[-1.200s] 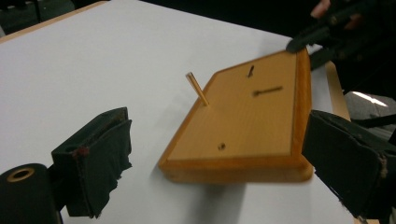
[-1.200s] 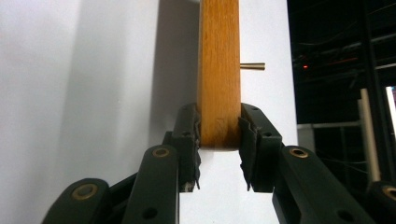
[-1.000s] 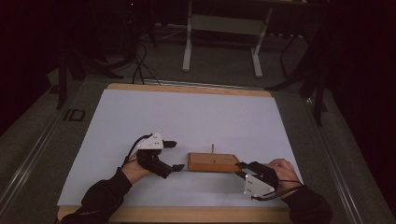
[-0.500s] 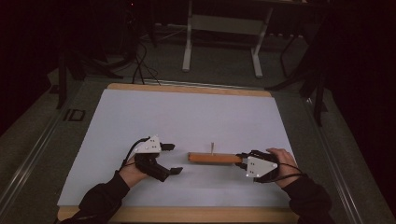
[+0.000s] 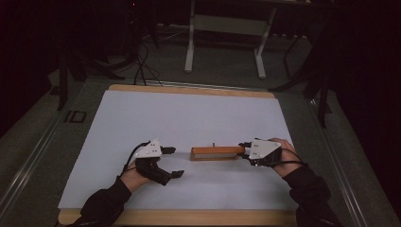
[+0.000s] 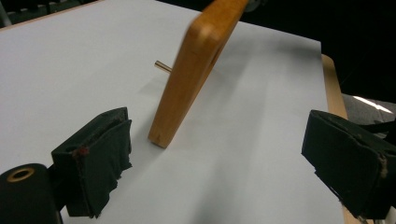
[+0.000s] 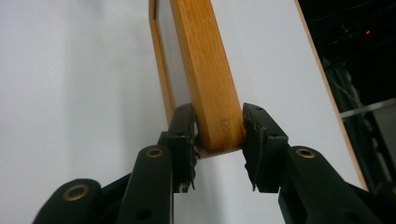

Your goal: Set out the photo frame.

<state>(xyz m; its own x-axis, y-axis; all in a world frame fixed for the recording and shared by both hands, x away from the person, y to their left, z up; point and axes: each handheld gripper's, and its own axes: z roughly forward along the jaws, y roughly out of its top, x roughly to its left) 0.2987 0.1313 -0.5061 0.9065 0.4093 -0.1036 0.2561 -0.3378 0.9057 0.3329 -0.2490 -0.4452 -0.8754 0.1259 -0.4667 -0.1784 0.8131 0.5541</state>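
Note:
A flat wooden board (image 5: 215,152) stands on its long edge on the white sheet (image 5: 189,113), with a small brass peg (image 6: 162,66) sticking out of its face. My right gripper (image 5: 243,151) is shut on the board's right end. In the right gripper view both pads (image 7: 184,135) press the board's (image 7: 205,70) two faces; the jaws have just been opening slightly with the board still between them. My left gripper (image 5: 174,161) rests open on the sheet, left of the board. In the left gripper view its jaws (image 6: 222,163) stand wide apart, and the board's (image 6: 196,70) near corner is ahead.
The white sheet covers most of a wooden tabletop (image 5: 189,89), whose edge shows at the front and back. Beyond the table lie a dark floor, the white legs (image 5: 190,42) of another table and some cables (image 5: 139,66).
The right gripper has moved right and slightly up, and the board has turned from lying flat to standing on edge. The left gripper has stayed put.

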